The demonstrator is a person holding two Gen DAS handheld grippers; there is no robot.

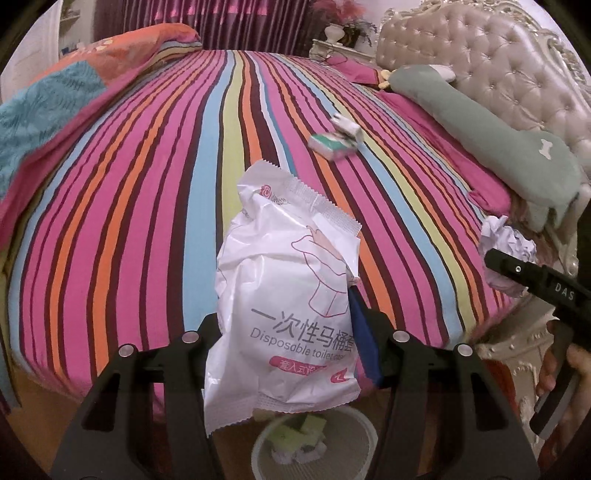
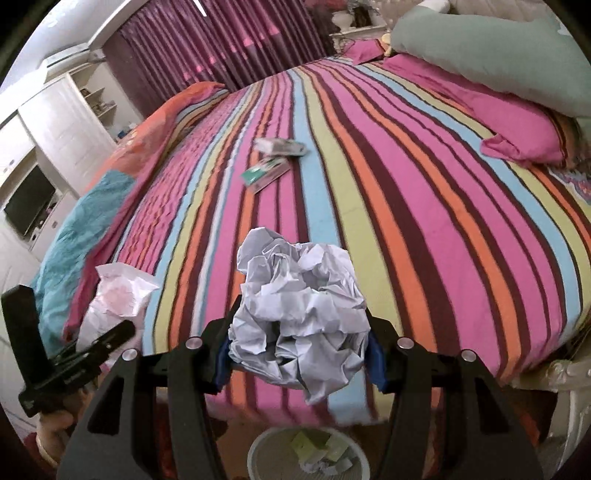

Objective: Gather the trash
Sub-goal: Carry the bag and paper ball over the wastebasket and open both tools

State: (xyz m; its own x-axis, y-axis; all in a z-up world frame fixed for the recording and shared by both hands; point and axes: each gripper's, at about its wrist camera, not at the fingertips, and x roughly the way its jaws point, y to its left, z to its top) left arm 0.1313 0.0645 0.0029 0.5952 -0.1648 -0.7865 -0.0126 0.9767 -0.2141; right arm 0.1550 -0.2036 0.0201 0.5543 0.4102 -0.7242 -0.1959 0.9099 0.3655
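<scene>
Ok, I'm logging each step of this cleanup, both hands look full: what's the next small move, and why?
Probably open the left gripper to drop the wrapper. It hangs above the bin, which already holds scraps. The right gripper holds the paper ball, also above the bin, so it could release next.

We look forward along each gripper from just behind its fingers, both cameras held near the foot edge of the striped bed [image 1: 155, 206] and facing across it toward the purple curtains [image 1: 255, 22]. Our left wrist view sits close behind a white wrapper [image 1: 288, 302], the right wrist view close behind crumpled paper [image 2: 299, 310]. Both views share the bed, the green box [image 1: 330, 146] lying mid-bed, the grey-green pillow [image 1: 480, 122], the curtains and the white bin [image 1: 314, 448] below. Each view also catches the other gripper at its side.
</scene>
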